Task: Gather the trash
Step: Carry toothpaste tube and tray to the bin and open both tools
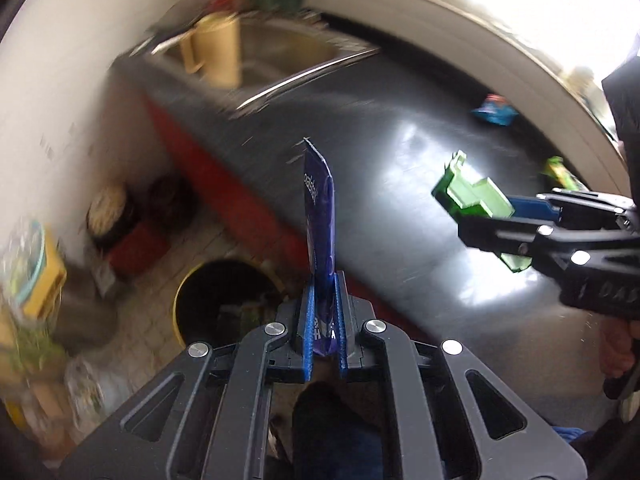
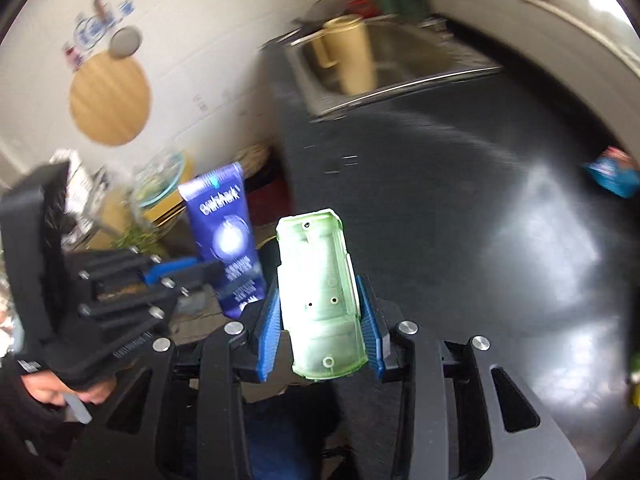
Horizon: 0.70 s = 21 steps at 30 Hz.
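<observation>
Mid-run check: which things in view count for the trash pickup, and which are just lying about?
Job:
- blue wrapper, in left gripper
- green plastic shell, in right gripper
- bin on the floor
- blue packet and green packet on the counter

Lying about:
- yellow jug
- sink
- round board

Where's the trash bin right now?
In the left wrist view the yellow-rimmed bin stands on the floor at lower left, beside the counter's red front, just left of the purple wrapper the left claw holds.

Window (image 1: 552,8) blown out, glare on dark counter (image 1: 420,168); background motion-blurred (edges fisheye-bent, vignetted).
</observation>
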Each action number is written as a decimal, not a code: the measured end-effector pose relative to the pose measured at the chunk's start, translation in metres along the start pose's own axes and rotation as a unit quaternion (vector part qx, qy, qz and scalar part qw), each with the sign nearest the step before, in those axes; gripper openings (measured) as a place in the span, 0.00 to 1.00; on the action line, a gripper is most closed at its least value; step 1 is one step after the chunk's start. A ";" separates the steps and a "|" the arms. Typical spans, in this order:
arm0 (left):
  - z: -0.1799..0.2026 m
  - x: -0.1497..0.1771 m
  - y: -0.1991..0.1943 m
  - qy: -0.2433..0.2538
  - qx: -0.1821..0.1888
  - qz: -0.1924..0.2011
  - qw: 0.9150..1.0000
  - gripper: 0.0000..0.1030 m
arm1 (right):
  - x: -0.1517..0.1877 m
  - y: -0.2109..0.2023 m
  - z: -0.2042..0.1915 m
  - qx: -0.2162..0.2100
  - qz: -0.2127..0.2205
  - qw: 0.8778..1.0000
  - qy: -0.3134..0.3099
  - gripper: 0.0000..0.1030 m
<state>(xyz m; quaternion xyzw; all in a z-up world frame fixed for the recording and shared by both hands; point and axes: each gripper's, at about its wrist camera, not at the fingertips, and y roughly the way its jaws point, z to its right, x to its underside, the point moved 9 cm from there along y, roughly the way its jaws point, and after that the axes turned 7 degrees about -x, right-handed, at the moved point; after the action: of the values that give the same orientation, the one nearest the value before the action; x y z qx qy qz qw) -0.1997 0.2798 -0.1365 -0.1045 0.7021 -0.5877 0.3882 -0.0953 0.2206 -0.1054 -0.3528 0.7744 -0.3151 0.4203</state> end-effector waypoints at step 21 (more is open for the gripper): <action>-0.137 0.071 0.150 -0.099 -0.018 -0.088 0.991 0.20 | -0.022 0.221 -0.075 -0.003 -0.147 0.987 -0.057 0.62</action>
<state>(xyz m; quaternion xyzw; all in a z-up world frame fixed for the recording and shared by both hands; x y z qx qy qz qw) -0.2929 0.3825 -0.3015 -0.2306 0.6586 -0.5937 0.4008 -0.2139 0.3750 -0.2360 -0.4813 0.6895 -0.3506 0.4123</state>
